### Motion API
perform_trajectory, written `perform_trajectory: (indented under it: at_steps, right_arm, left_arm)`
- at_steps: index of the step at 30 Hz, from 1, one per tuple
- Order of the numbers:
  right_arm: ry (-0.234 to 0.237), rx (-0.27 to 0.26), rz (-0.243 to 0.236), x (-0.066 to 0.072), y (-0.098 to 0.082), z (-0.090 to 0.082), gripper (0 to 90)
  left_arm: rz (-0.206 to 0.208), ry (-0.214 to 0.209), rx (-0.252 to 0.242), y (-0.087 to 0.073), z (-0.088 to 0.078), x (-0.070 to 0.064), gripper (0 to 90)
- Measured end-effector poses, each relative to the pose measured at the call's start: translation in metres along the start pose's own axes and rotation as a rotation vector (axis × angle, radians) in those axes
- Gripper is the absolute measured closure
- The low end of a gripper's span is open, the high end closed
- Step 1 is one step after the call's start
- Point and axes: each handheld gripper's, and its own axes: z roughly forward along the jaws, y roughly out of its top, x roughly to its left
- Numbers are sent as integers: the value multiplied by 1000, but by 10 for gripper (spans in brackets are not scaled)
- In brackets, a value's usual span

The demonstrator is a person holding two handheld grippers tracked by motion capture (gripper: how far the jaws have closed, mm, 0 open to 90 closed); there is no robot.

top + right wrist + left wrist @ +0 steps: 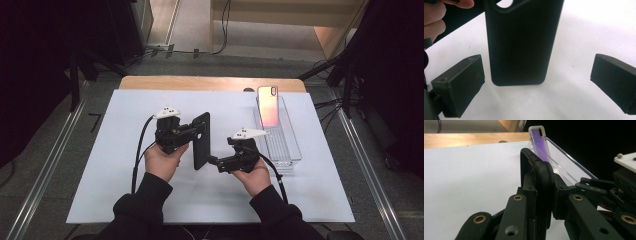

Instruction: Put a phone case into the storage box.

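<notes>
Black phone case: held on edge above the white table, clamped across its thickness in the left gripper; judged mid-task, not yet set down or handed over. Right gripper: jaws spread wide, empty, level at the case's lower end. Nearby: clear tray holding an iridescent phone case.

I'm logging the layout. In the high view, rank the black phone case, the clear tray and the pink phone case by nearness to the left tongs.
1. Black phone case, clamped upright in the left tongs.
2. Clear tray, at the right.
3. Pink phone case, leaning at the tray's far end.
</notes>
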Motion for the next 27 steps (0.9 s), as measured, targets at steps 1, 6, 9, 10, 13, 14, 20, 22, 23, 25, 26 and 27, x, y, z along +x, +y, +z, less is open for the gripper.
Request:
perform_trajectory:
  at_steps: [1, 6, 9, 10, 13, 14, 20, 22, 23, 25, 26, 27]
  right_arm:
    - [4, -4, 10, -2, 1, -2, 0]
    - [50, 1, -5, -5, 5, -6, 0]
    - [75, 10, -17, -6, 8, -9, 0]
    - [83, 9, -24, -6, 9, -10, 0]
    - [105, 25, -29, -5, 13, -15, 0]
    - [105, 25, -36, -4, 14, -17, 0]
    - [97, 2, -49, -2, 18, -23, 0]
    - [95, -6, -47, -2, 19, -24, 0]
    - [93, -10, -43, -2, 19, -24, 0]
    - [99, -20, -34, -1, 20, -25, 0]
    - [96, -24, -34, -1, 20, -25, 0]
    - [91, -26, -33, 0, 20, -25, 0]
  left_arm:
    - [3, -4, -6, 0, -1, -1, 781]
    - [56, -16, -37, -3, -4, -6, 781]
    - [64, -35, -48, -4, -5, -8, 781]
    - [64, -46, -52, -5, -5, -8, 781]
    - [64, -57, -50, -6, -5, -10, 781]
    - [57, -58, -50, -6, -5, -10, 781]
    - [38, -80, -45, -6, -4, -13, 781]
    - [37, -83, -47, -7, -3, -15, 781]
    - [37, -87, -42, -7, -2, -15, 781]
    - [32, -90, -40, -7, -2, -16, 781]
    - [32, -89, -38, -8, -2, -17, 781]
    - [31, -89, -38, -8, -2, -17, 781]
